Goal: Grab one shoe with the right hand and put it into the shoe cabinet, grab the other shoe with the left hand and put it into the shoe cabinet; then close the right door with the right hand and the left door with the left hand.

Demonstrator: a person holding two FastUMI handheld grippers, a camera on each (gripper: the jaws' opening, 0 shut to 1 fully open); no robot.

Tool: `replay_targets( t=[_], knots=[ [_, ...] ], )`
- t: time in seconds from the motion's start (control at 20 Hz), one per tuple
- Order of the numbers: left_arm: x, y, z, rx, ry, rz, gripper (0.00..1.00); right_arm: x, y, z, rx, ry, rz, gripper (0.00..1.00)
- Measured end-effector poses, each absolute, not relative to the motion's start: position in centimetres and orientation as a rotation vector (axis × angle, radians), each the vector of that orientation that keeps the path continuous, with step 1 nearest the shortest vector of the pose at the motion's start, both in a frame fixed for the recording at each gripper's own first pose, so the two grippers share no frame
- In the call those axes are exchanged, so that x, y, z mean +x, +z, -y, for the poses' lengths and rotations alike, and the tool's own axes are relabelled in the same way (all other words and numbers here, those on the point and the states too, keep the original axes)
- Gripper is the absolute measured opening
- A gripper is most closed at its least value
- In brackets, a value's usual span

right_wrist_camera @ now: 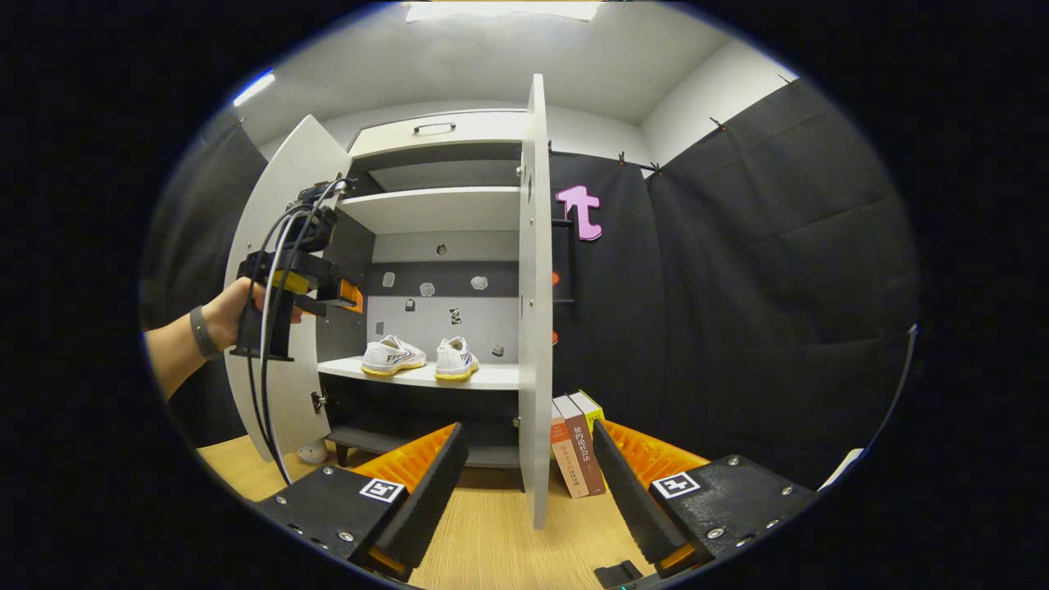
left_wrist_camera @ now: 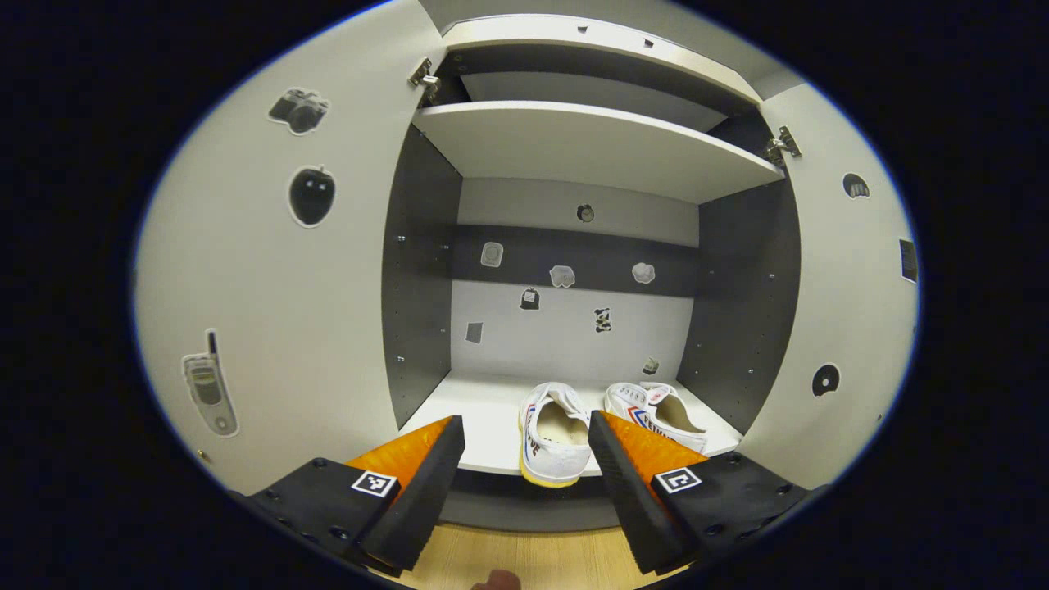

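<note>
Two white shoes with yellow soles stand side by side on the cabinet's lower shelf [left_wrist_camera: 492, 442]: one shoe [left_wrist_camera: 554, 438] near the shelf's front edge, the other shoe [left_wrist_camera: 660, 414] to its right. The right gripper view shows the pair [right_wrist_camera: 420, 357] on the same shelf [right_wrist_camera: 492, 378]. My left gripper [left_wrist_camera: 524, 475] is open, a little in front of the shelf, nothing between its fingers. It appears held by a hand [right_wrist_camera: 238, 315] beside the left door [right_wrist_camera: 279, 287]. My right gripper [right_wrist_camera: 529, 483] is open farther back, with the edge of the open right door [right_wrist_camera: 537, 311] in line between its fingers.
Both cabinet doors stand open; the left door [left_wrist_camera: 270, 287] and right door [left_wrist_camera: 844, 311] carry stickers. An upper shelf [left_wrist_camera: 590, 147] spans the cabinet. Several books [right_wrist_camera: 578, 447] lean on the wooden floor [right_wrist_camera: 492, 533] right of the right door. Black cloth walls the booth.
</note>
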State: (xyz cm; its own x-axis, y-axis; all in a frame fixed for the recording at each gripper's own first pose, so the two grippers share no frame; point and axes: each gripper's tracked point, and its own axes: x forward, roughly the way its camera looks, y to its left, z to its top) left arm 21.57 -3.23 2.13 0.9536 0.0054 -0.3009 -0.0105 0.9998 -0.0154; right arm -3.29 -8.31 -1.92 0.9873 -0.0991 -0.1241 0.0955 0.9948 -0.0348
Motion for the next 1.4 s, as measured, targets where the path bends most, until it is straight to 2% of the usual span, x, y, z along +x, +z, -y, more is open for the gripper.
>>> replay_targets(
  t=[0.3, 0.35, 0.4, 0.65, 0.8, 0.85, 1.1, 1.15, 1.2, 1.25, 1.4],
  knots=[
    [12.5, 0.9, 2.4, -0.052, 0.014, -0.255, 0.97, -2.9, -1.8, 7.4, -0.017, -0.066, -0.116, 0.94],
    [11.3, 0.2, 2.1, -0.052, 0.022, -0.252, 0.99, -3.0, -2.1, 7.3, -0.018, -0.062, -0.120, 0.97],
    [10.2, -0.3, 1.7, -0.058, 0.031, -0.244, 0.98, -3.1, -2.2, 7.1, -0.018, -0.057, -0.123, 0.94],
    [4.9, -2.7, 0.0, -0.070, 0.091, -0.184, 0.97, -3.8, -3.0, 7.1, -0.025, -0.055, -0.128, 0.94],
    [1.9, -3.8, 0.7, -0.076, 0.075, -0.173, 0.97, -3.8, -2.2, 7.6, -0.020, -0.063, -0.111, 0.94],
    [1.1, -4.1, 0.9, -0.067, 0.069, -0.176, 0.96, -3.6, -1.7, 7.7, -0.012, -0.062, -0.100, 0.91],
    [-2.1, -4.0, 1.2, -0.118, 0.062, -0.161, 0.97, -0.5, 3.6, 11.1, -0.007, -0.065, -0.016, 0.97],
    [-2.4, -4.0, 0.8, -0.117, 0.068, -0.158, 0.97, 0.5, 4.9, 12.3, -0.023, -0.077, -0.003, 0.94],
    [-2.6, -4.0, 0.7, -0.120, 0.071, -0.159, 0.97, 1.6, 6.1, 13.4, -0.044, -0.081, 0.007, 0.98],
    [-2.8, -4.1, 0.5, -0.121, 0.070, -0.162, 0.97, 2.4, 6.9, 14.0, -0.057, -0.076, 0.011, 0.94],
    [-3.2, -3.9, -0.2, -0.099, 0.078, -0.157, 0.97, 5.3, 8.8, 16.6, -0.087, -0.093, 0.011, 0.94]
  ],
)
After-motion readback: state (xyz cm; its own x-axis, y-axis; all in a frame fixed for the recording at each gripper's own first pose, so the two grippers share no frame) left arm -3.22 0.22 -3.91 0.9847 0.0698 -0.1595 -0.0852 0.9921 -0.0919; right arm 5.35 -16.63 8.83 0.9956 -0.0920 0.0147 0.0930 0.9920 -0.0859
